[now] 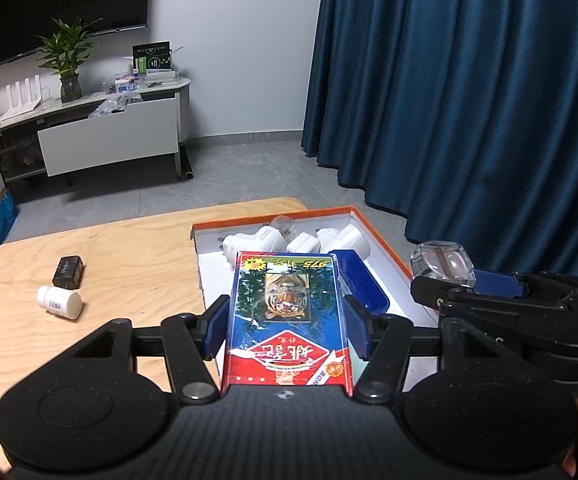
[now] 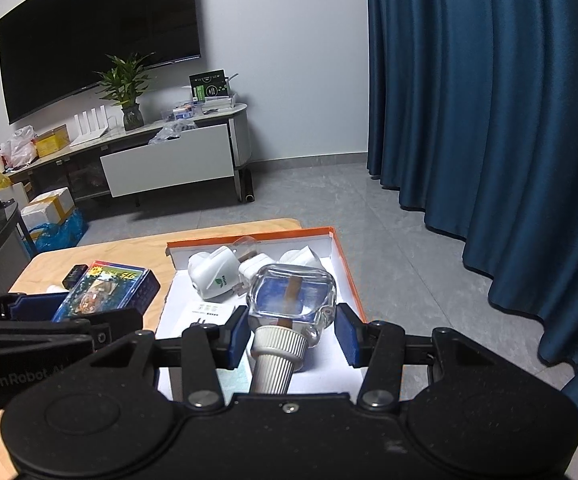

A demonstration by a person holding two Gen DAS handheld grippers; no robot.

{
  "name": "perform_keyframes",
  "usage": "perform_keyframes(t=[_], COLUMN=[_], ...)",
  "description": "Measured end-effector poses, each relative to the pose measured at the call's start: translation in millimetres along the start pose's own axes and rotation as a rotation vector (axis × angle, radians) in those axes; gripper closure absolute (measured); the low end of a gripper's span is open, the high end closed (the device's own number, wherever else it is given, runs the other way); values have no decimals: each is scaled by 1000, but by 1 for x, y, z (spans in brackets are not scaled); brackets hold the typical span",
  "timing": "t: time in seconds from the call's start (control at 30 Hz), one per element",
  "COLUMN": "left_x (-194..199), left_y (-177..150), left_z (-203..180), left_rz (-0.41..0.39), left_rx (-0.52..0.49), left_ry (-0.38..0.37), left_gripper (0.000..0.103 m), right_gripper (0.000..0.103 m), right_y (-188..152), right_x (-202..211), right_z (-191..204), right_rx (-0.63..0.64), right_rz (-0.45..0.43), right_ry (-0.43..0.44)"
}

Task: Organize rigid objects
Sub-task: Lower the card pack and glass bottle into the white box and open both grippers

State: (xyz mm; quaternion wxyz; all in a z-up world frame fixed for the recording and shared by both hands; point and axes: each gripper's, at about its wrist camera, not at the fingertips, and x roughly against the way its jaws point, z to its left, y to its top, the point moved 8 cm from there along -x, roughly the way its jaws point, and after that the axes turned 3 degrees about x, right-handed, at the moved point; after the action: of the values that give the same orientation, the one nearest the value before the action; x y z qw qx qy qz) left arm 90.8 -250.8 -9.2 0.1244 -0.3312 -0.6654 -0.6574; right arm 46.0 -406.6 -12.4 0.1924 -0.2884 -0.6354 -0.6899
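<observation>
My left gripper (image 1: 287, 326) is shut on a playing-card box (image 1: 287, 320) with a tiger picture, held over the near left part of the orange-rimmed white tray (image 1: 381, 240). The card box also shows in the right wrist view (image 2: 107, 290). My right gripper (image 2: 293, 332) is shut on a clear glass bottle (image 2: 293, 294) with a white ribbed cap, held above the tray (image 2: 345, 264). That bottle shows at the right of the left wrist view (image 1: 443, 264). White plug adapters (image 1: 255, 244) and a blue box (image 1: 363, 284) lie in the tray.
A white pill bottle (image 1: 59, 302) and a small black box (image 1: 69, 272) lie on the wooden table (image 1: 129, 248) left of the tray. Blue curtains (image 1: 469, 80) hang at the right. A TV stand (image 1: 109, 136) is across the floor.
</observation>
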Motion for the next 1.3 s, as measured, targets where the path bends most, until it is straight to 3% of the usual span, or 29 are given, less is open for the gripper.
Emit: perform_keyframes(t=[1.3], left_x=[-53], left_y=[16], left_z=[1], left_rz=[50], left_rx=[34], left_ry=[-2], left_gripper=[43], right_gripper=[47], right_y=[24], right_x=[-75], right_z=[-17], right_rx=[13], right_rz=[70], right_ry=[-6])
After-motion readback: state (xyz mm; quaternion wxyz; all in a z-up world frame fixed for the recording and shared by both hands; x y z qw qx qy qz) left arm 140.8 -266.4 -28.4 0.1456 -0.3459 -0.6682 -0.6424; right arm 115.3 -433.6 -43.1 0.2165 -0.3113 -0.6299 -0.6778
